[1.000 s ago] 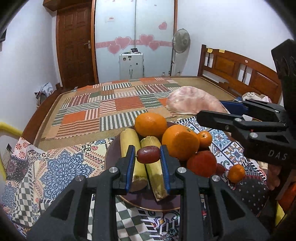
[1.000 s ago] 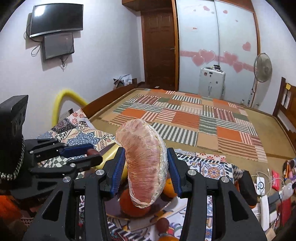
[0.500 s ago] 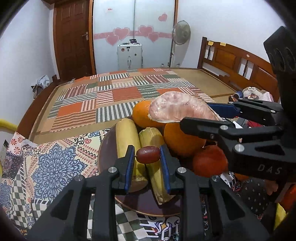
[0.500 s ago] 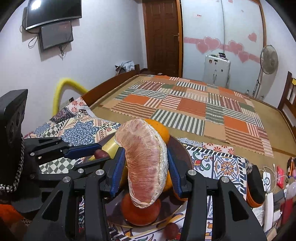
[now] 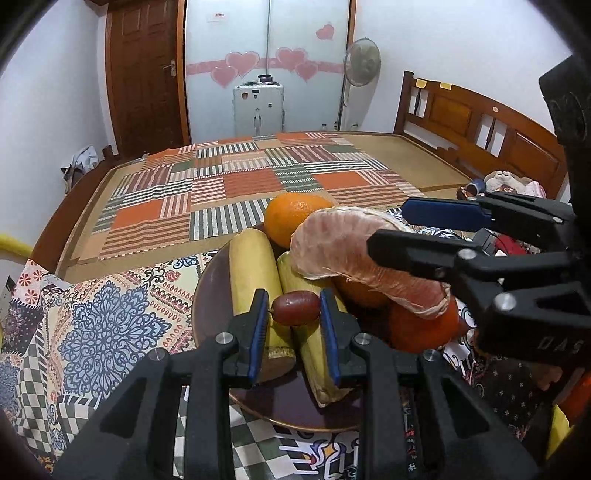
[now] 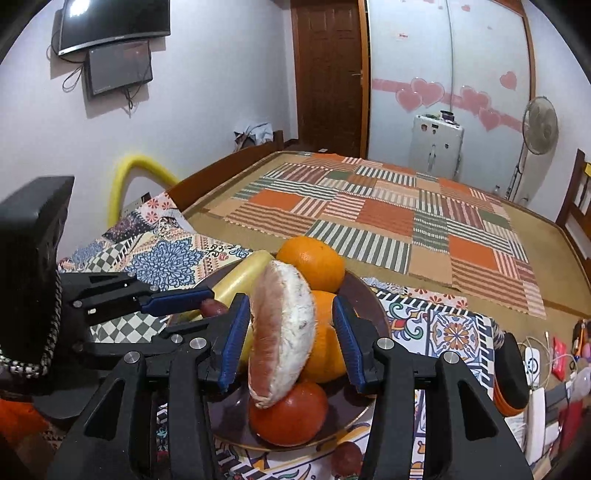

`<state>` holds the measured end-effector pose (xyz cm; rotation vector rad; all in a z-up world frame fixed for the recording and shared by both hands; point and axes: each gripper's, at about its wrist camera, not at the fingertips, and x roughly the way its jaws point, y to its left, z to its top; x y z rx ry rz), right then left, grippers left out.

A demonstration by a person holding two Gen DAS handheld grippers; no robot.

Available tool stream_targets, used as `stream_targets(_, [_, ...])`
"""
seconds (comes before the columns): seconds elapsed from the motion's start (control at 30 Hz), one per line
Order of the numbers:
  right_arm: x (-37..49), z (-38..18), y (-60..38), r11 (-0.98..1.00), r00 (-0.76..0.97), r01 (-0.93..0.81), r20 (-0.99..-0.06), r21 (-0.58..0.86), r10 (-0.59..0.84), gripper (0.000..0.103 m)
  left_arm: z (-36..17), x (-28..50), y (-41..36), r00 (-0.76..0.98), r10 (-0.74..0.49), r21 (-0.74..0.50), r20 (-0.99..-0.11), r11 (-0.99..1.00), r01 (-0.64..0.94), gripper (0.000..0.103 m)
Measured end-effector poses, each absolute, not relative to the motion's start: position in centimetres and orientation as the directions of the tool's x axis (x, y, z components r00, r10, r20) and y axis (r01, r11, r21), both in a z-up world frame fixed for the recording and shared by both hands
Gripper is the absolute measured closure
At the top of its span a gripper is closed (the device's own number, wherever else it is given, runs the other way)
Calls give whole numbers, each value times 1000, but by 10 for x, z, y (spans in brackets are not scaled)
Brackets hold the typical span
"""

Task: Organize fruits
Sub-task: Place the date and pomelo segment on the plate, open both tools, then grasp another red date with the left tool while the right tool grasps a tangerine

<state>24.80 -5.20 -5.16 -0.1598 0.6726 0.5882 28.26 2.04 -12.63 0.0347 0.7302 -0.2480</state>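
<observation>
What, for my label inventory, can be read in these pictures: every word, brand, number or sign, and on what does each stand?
"DAS": pale letters on the black body of the right hand-held gripper.
Small label on the wardrobe door: reddish print, too blurred to read.
Logo on the lower edge of the TV: too small to read.
Yellow sticky notes on the headboard: no writing can be made out.
</observation>
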Motion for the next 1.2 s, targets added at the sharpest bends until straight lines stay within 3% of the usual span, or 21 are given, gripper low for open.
stream_targets(0.1, [243,-50,-55,833,648,-553,-622,13,440,59,-126,282,21,719,-209,-55,-663,971,231,73])
stream_targets(0.23, [228,-44,-66,836,679,-548,-596,-22,429,59,-126,279,23,727,-198,-51,-658,974,219,57])
stream_targets(0.53, [196,-42,-99,853,722,-520,-559,-50,408,59,-109,253,26,757,-213,-54,-618,972,229,56])
stream_targets(0.73, [190,-67,-114,863,693,-503,-616,-42,374,59,-102,231,22,765,-245,-79,-595,965,248,51])
stream_targets(1.2, [194,-114,-124,869,611,-494,-709,8,353,60,-128,208,-13,684,-319,-111,-656,937,331,50])
